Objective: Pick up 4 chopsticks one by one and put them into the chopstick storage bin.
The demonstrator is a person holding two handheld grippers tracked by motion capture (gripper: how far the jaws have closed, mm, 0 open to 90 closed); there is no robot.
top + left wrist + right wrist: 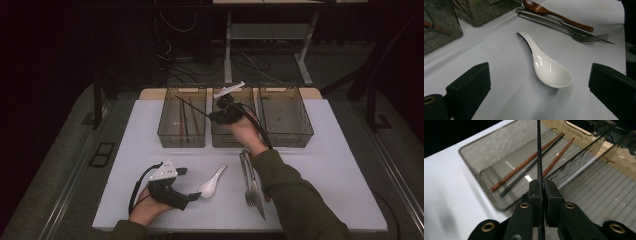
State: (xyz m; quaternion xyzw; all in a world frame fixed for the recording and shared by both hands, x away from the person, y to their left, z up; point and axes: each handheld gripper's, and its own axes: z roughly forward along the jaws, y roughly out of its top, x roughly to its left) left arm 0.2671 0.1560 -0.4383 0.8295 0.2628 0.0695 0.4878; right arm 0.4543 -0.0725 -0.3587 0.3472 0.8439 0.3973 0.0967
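Observation:
My right gripper [220,116] [542,187] is shut on a thin black chopstick [192,106] [539,150]. It holds the chopstick over the left clear bin [165,135] [474,175], and the stick slants toward that bin's far left. In the bin lie two reddish-brown chopsticks [524,163] and another black chopstick [520,176]. My left gripper [189,184] [540,68] rests open near the table's front edge. A white ceramic spoon [211,184] [551,72] lies on the table just ahead of its jaws, untouched.
A middle bin [218,140] and a right bin [300,127] stand beside the left one. A metal fork [249,192] [584,37], a knife [257,197] and a brown wooden spoon [541,10] lie by the right forearm. The table is white.

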